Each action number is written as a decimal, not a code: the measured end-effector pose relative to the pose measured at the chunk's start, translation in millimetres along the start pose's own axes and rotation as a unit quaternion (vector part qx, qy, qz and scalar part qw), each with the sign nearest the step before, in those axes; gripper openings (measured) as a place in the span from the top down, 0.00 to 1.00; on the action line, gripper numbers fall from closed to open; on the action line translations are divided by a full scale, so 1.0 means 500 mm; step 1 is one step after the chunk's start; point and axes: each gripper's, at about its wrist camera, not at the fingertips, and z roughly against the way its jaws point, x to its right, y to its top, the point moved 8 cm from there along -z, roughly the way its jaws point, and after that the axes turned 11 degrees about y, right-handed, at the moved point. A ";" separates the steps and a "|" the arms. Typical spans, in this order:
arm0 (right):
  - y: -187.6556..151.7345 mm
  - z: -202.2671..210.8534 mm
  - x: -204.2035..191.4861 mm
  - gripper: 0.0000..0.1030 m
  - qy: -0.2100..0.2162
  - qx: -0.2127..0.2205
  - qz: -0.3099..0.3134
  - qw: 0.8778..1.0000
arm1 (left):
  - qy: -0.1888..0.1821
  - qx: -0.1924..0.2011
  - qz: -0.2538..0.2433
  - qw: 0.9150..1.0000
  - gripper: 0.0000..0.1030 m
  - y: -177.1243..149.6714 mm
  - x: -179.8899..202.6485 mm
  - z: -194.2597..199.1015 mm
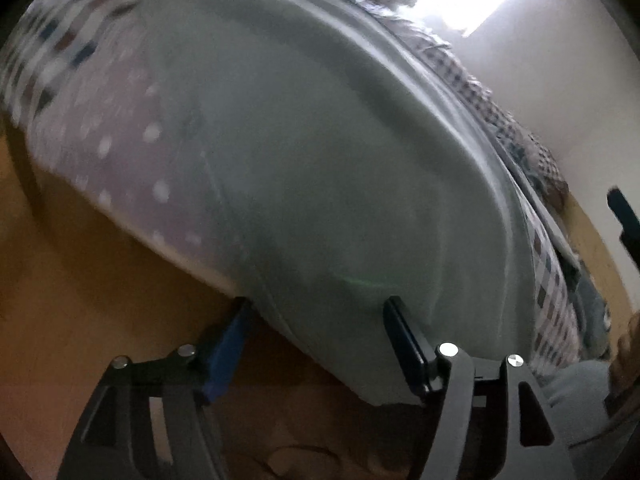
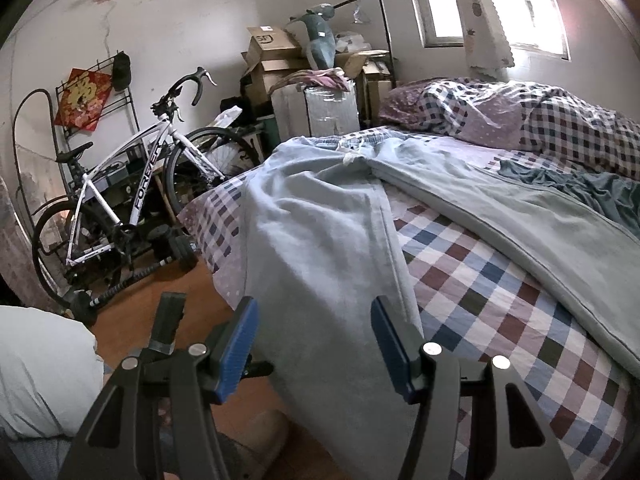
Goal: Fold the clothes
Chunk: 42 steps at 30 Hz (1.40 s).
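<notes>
Light blue sweatpants (image 2: 320,216) lie spread on the checkered bed (image 2: 500,280), one leg hem between each gripper's open jaws, left gripper (image 1: 316,344) and right gripper (image 2: 314,344).

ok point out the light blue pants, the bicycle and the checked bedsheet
light blue pants (image 2: 320,240), right wrist view, on the near leg
bicycle (image 2: 144,160), right wrist view, on the white frame
checked bedsheet (image 2: 500,300), right wrist view, on bare sheet between the legs
</notes>
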 end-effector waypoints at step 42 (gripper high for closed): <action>0.018 0.031 0.038 0.40 -0.008 0.024 -0.035 0.999 | -0.166 -0.008 0.040 0.985 0.91 0.060 0.053 0.104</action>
